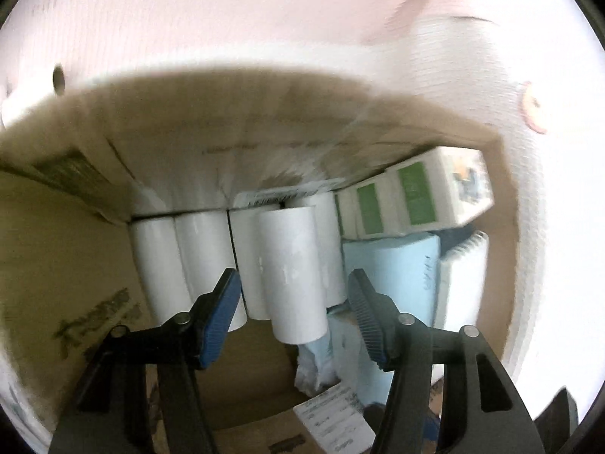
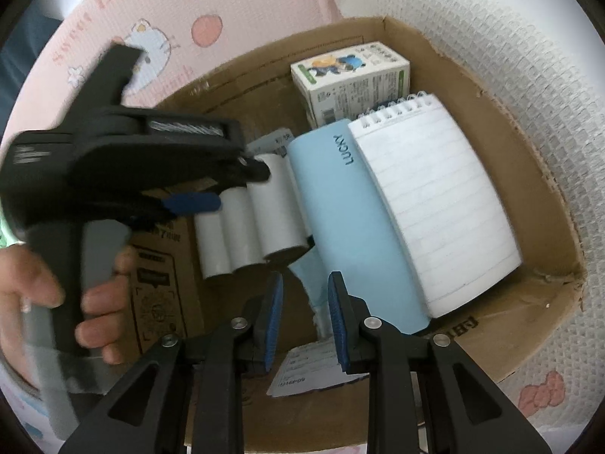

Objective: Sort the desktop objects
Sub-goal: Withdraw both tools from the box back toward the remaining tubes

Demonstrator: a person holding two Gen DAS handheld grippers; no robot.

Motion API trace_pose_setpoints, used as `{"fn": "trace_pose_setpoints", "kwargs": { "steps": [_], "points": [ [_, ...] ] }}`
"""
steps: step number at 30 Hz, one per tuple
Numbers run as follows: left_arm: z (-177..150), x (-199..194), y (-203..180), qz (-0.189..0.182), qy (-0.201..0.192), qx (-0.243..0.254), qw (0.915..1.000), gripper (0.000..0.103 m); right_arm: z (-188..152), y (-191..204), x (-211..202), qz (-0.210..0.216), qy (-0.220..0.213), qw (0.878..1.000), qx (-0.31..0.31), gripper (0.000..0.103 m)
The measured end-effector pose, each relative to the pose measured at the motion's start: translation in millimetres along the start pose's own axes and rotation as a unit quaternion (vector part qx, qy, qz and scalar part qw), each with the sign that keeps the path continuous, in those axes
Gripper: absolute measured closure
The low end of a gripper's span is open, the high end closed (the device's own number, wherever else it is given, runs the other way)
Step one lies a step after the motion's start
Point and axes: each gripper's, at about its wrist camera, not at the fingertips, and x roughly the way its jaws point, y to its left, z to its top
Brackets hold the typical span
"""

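Inside a cardboard box (image 1: 227, 132) several white paper rolls (image 1: 181, 261) lie side by side. One roll (image 1: 291, 272) rests on top of them, between the fingers of my left gripper (image 1: 293, 280), which is open, with a gap on each side of the roll. The right wrist view shows that left gripper (image 2: 242, 187) over the rolls (image 2: 245, 234), with a hand on its handle. My right gripper (image 2: 306, 283) hovers above the box (image 2: 529, 196), its jaws nearly together and nothing held.
A light blue "LUCKY" notebook (image 2: 340, 208), a spiral lined notepad (image 2: 435, 208) and a small white-and-green carton (image 2: 351, 79) fill the box's right side. A printed slip (image 2: 306, 370) lies on the floor of the box. Pink patterned cloth (image 2: 151, 19) and white waffle fabric (image 2: 510, 56) surround it.
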Motion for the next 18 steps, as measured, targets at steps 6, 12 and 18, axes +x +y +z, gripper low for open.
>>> {"fn": "trace_pose_setpoints", "kwargs": {
  "steps": [6,12,18],
  "points": [
    [-13.1,-23.5,3.3,-0.027,-0.013,0.045,0.9985,0.041,5.2,6.7,-3.0,0.003,0.020,1.000,0.002,0.082],
    [-8.9,-57.6,10.5,-0.047,-0.070,0.076,0.9935,0.086,11.5,23.5,5.4,0.005,0.032,0.999,-0.024,0.072],
    [-10.7,-82.2,27.9,-0.101,-0.101,0.120,0.9825,0.087,18.7,33.2,14.9,-0.004,0.044,0.999,-0.022,0.072]
  ]
}}
